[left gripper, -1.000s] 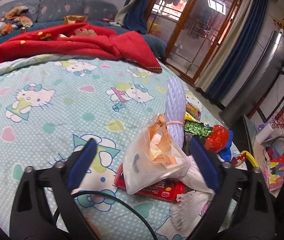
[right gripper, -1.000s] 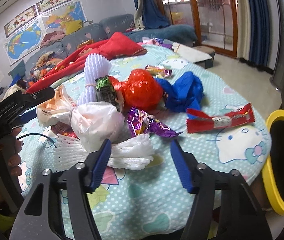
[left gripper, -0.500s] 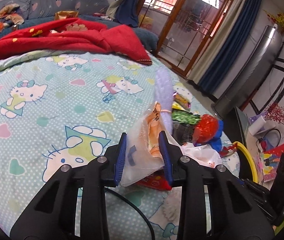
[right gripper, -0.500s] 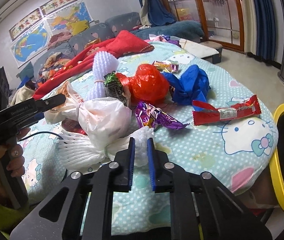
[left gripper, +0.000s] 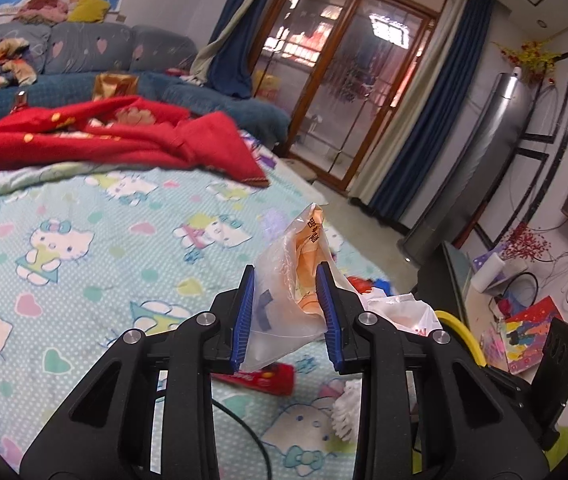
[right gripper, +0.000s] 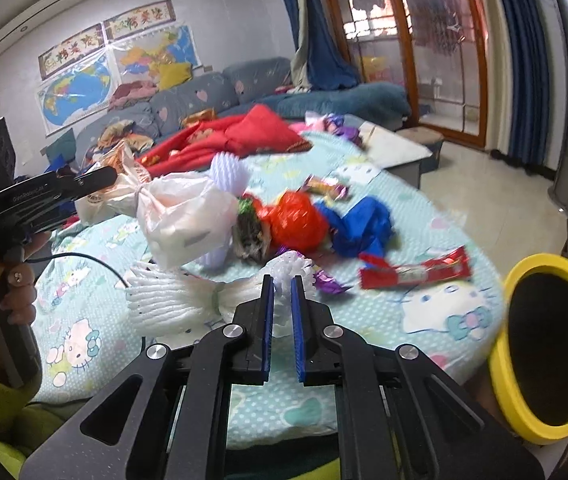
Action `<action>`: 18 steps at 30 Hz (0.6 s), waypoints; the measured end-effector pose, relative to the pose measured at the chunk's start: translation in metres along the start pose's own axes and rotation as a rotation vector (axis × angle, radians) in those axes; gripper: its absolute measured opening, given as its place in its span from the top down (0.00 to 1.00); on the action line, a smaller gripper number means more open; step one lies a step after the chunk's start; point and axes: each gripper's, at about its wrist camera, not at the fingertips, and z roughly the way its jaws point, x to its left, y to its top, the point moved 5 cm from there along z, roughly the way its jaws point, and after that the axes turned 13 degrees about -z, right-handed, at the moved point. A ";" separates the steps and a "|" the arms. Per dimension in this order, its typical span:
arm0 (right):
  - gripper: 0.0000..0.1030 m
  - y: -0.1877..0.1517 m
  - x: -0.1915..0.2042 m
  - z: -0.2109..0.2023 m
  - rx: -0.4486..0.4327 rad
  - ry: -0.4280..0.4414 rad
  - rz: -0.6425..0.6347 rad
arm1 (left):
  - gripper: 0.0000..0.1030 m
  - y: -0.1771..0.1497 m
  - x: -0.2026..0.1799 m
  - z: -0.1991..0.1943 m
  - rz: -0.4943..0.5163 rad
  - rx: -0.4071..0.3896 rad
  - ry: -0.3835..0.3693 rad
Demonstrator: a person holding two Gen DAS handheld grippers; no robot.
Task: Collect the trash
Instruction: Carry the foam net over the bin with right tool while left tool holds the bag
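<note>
My left gripper (left gripper: 284, 276) is shut on a knotted clear plastic bag (left gripper: 290, 280) with orange paper inside and holds it lifted above the bed. The same bag (right gripper: 180, 216) hangs from the left gripper (right gripper: 100, 178) in the right wrist view. My right gripper (right gripper: 281, 280) is shut on a white foam net (right gripper: 188, 304) and holds it a little above the sheet. Still on the bed lie a red bag (right gripper: 296, 220), a blue bag (right gripper: 360, 220), a red wrapper (right gripper: 412, 270), a purple wrapper (right gripper: 326, 282) and a lilac foam net (right gripper: 228, 172).
A yellow-rimmed bin (right gripper: 544, 348) stands at the bed's right edge, also at the lower right in the left wrist view (left gripper: 460, 336). A red blanket (left gripper: 124, 136) lies at the back of the Hello Kitty sheet (left gripper: 84, 240). A red packet (left gripper: 264, 376) lies under the lifted bag.
Both grippers closed from open, the left on the plastic bag, the right on the white foam net. Both pieces have since been lifted off the sheet.
</note>
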 end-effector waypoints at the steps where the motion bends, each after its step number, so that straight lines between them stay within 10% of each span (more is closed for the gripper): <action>1: 0.92 0.001 -0.002 -0.006 -0.010 -0.021 -0.006 | 0.77 0.000 -0.004 -0.001 0.008 -0.003 -0.006; 18: 0.92 -0.001 -0.069 -0.061 -0.062 -0.253 0.093 | 0.77 -0.018 -0.075 0.005 0.126 0.013 -0.111</action>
